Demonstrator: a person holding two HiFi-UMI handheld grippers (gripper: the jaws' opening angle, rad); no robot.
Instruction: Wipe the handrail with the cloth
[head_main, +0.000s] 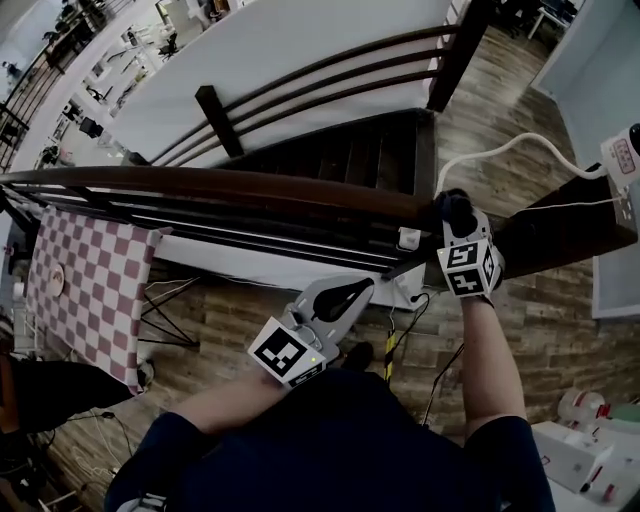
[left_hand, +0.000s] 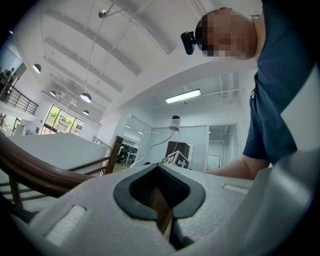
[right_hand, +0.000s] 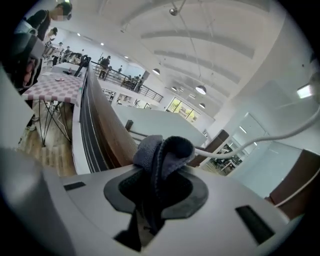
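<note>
The head view looks steeply down on the handrail (head_main: 230, 185) from above. The left gripper view sits low beside it, tilted up toward the ceiling (left_hand: 125, 40); the right gripper view looks close along its length. All three share it

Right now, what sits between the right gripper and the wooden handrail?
The dark cloth. The right gripper is shut on it, and the head view shows it bunched against the handrail.

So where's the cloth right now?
The cloth is pinched in the right tongs. In the head view it sits on the right, at the right end of the handrail.
</note>
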